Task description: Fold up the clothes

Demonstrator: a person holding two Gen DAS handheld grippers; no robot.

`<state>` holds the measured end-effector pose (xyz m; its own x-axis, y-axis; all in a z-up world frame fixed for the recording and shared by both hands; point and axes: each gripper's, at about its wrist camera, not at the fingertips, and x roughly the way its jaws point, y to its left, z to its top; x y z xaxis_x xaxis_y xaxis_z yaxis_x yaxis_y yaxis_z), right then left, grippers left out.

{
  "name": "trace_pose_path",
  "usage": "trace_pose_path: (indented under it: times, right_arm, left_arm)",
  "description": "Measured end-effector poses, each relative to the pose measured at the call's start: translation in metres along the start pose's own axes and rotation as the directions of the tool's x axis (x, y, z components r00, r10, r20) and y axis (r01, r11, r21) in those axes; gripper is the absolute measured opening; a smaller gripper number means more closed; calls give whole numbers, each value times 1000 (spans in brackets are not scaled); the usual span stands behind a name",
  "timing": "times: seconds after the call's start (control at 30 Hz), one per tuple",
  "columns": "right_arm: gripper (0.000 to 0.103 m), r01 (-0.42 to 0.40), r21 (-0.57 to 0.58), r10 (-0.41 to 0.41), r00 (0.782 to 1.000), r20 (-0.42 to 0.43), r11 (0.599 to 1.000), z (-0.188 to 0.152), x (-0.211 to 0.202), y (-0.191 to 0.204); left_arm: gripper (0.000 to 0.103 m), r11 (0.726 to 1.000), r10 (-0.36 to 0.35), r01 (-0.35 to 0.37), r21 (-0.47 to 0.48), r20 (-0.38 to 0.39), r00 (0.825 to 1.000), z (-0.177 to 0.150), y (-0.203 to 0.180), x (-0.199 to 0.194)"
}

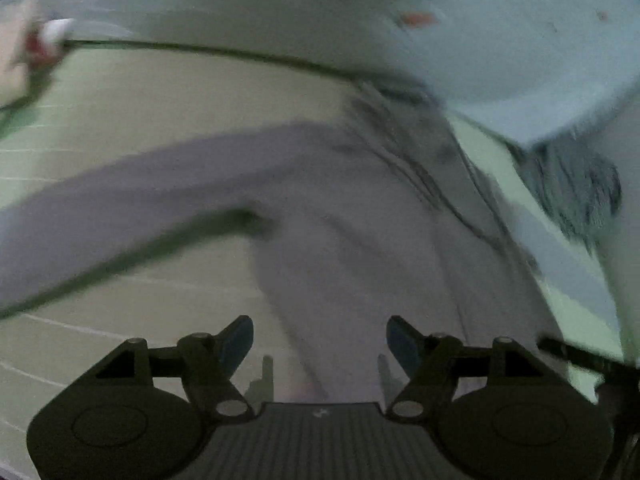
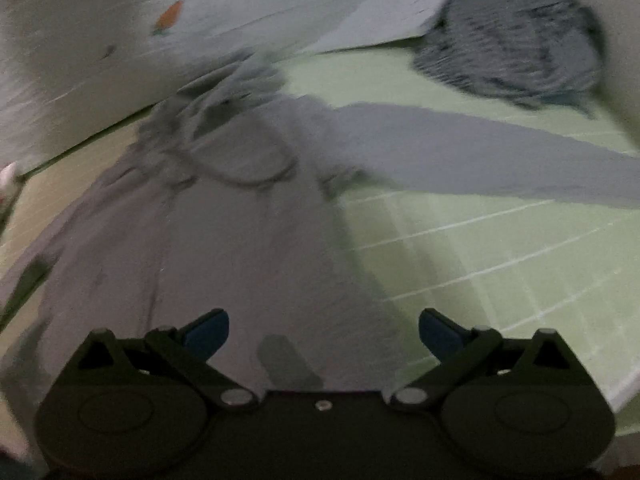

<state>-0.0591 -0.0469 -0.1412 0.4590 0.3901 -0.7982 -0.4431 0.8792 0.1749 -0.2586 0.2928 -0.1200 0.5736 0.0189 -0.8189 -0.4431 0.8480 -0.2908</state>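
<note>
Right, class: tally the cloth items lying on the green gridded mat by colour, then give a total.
Plain grey (long-sleeved top): 1
Dark striped grey (crumpled garment): 1
Pale bluish-white with small orange print (sheet): 1
Total: 3

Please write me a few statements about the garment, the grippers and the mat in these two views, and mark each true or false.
1. The left gripper is clamped on a sleeve. False: its jaws stand open with nothing between them.
2. The grey long-sleeved top lies spread on the green gridded mat. True.
3. The right gripper is open. True.
4. The striped garment lies on top of the grey top. False: it lies apart, near the mat's far edge.
5. One sleeve is folded across the chest. False: it stretches outward over the mat.
</note>
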Motion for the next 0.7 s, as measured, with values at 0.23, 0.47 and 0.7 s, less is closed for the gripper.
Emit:
trace_pose_path:
  times: [0.23,0.47,0.7]
  right_arm:
    - [75,-113,-55,109,992,-68,992,-6,9,-8]
    - [15,-184,-48,179,979,-98,982,-9,8,-19]
    - [8,-394,128,400,917,-18,910,11,-39,-53]
  left_arm:
    - [74,1000,13,-12,7,-118,993,-25,-28,28]
    - [12,999,23,-28,-38,-132,991,-39,-33,27]
    - [9,904,-283,288,-317,62,957,-11,-3,-62]
